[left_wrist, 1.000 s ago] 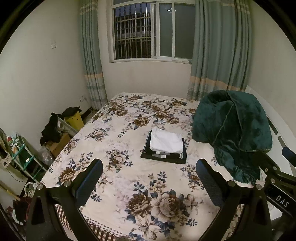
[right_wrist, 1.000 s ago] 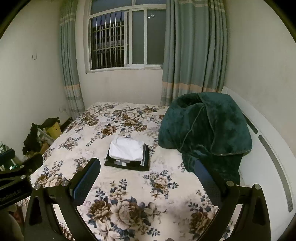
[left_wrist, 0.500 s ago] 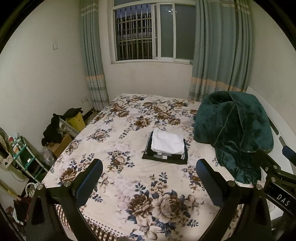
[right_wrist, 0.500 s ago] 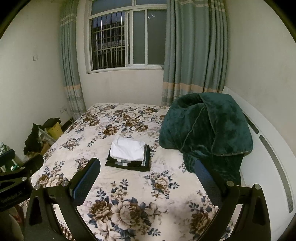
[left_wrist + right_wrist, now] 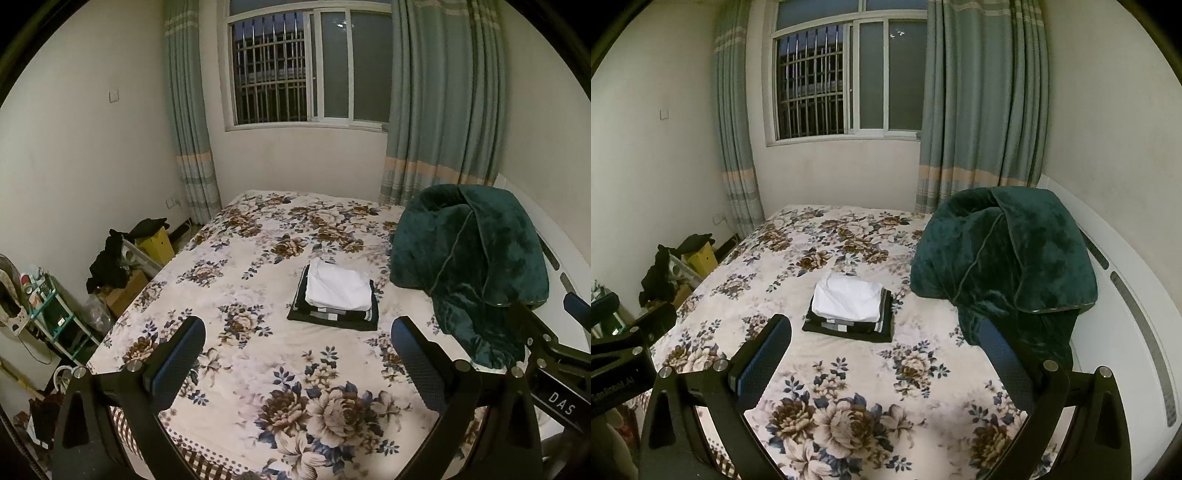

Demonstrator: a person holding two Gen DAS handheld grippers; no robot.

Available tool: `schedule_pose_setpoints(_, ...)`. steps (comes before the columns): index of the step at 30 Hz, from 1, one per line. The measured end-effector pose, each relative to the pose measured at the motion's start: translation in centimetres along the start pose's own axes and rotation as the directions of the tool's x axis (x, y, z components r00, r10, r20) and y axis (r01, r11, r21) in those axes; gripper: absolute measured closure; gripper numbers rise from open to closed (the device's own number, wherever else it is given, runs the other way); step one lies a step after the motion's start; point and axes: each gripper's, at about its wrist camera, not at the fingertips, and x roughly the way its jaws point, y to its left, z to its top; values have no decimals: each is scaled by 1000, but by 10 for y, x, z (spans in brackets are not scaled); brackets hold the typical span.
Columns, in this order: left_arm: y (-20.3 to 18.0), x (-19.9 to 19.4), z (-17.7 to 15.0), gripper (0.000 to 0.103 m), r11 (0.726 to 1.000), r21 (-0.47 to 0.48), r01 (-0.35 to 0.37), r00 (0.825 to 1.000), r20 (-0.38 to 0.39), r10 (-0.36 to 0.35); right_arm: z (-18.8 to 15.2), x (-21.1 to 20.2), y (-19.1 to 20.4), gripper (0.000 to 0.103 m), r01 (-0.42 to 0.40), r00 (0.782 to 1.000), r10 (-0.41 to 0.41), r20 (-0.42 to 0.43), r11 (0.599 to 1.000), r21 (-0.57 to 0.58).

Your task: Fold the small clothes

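Both hand-held grippers, left [image 5: 297,345] and right [image 5: 884,341], spread wide and empty above the floral bed [image 5: 258,369], well short of the folded clothes stack [image 5: 334,295].

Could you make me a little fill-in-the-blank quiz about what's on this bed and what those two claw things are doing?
1. The top garment on the folded stack is ____ in colour.
2. The stack lies on a bedspread printed with ____.
3. The heap beside the stack is a dark ____ blanket.
4. The left gripper and right gripper are both ____, holding nothing.

Missing words: white; flowers; green; open
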Motion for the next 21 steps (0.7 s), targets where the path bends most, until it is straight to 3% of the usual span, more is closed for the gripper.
schedule_pose_setpoints(21, -2, 0, 2, 0, 1000, 1, -7, 1000, 3, 7, -4, 0, 1, 0, 3, 1000, -3, 3, 1000, 2)
